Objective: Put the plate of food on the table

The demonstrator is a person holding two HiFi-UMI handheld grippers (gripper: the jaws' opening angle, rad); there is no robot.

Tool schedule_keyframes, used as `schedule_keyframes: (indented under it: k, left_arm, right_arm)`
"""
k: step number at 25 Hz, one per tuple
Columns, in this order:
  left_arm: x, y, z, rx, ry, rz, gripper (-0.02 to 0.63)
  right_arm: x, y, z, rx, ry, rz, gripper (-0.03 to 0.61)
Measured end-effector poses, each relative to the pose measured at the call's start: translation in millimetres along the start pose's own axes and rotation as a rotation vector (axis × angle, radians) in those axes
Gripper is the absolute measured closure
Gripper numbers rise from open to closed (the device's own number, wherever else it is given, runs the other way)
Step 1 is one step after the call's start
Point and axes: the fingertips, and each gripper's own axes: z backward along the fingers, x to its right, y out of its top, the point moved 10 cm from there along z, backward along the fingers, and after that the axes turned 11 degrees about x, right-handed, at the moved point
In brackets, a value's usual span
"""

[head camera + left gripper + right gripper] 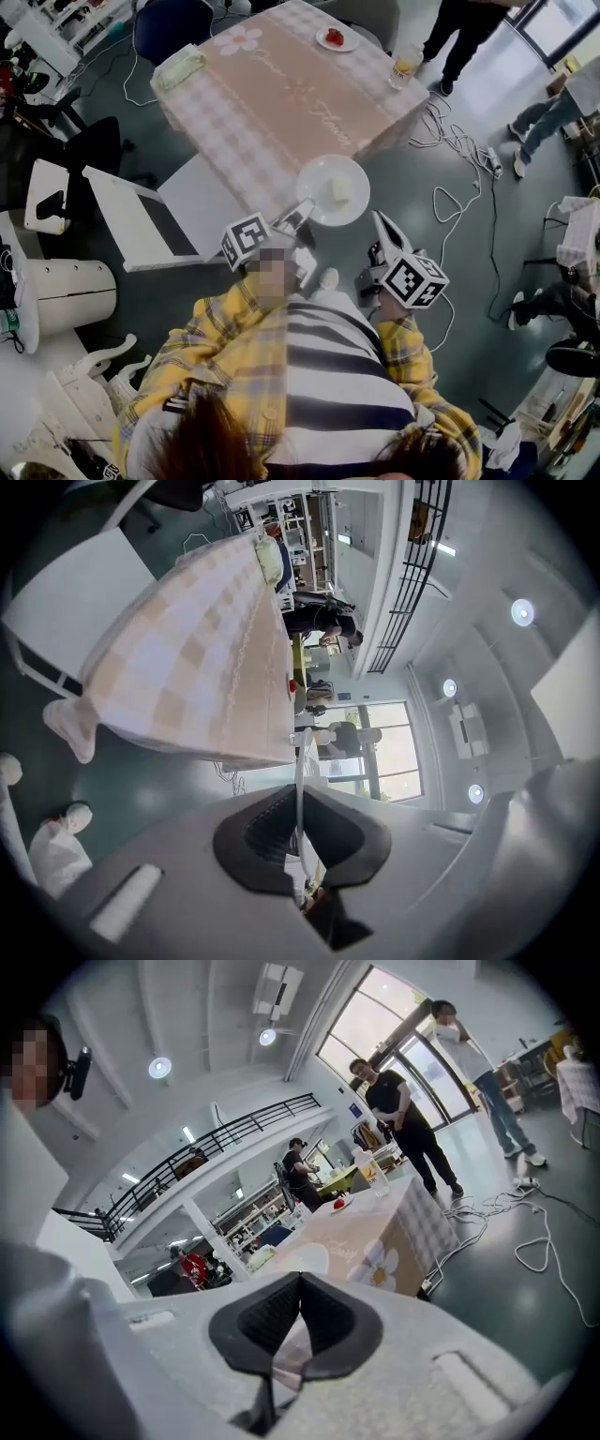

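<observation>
— Where am I seeing from?
— My head camera looks steeply down on the table point(281, 94). My left gripper view is rolled sideways, low and near its corner. My right gripper view faces it upright, farther back. All three share that table.

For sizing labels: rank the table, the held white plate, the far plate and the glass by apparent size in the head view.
1. table
2. held white plate, though it is nearer the camera
3. far plate and glass: they look alike, so unranked
</observation>
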Motion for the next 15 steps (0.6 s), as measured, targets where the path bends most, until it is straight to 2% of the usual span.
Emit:
schedule_keyframes:
  k: [7, 15]
  left_arm:
    - [1, -29, -45, 0.106, 0.003, 0.012, 0.604]
    - [-3, -36, -72, 0.2, 0.04, 0.013, 0.604]
  right_arm:
    - [42, 36, -21, -0.078, 0.11, 0.038, 0.578]
    - [74, 58, -49, -0.118, 0.155, 0.067, 0.578]
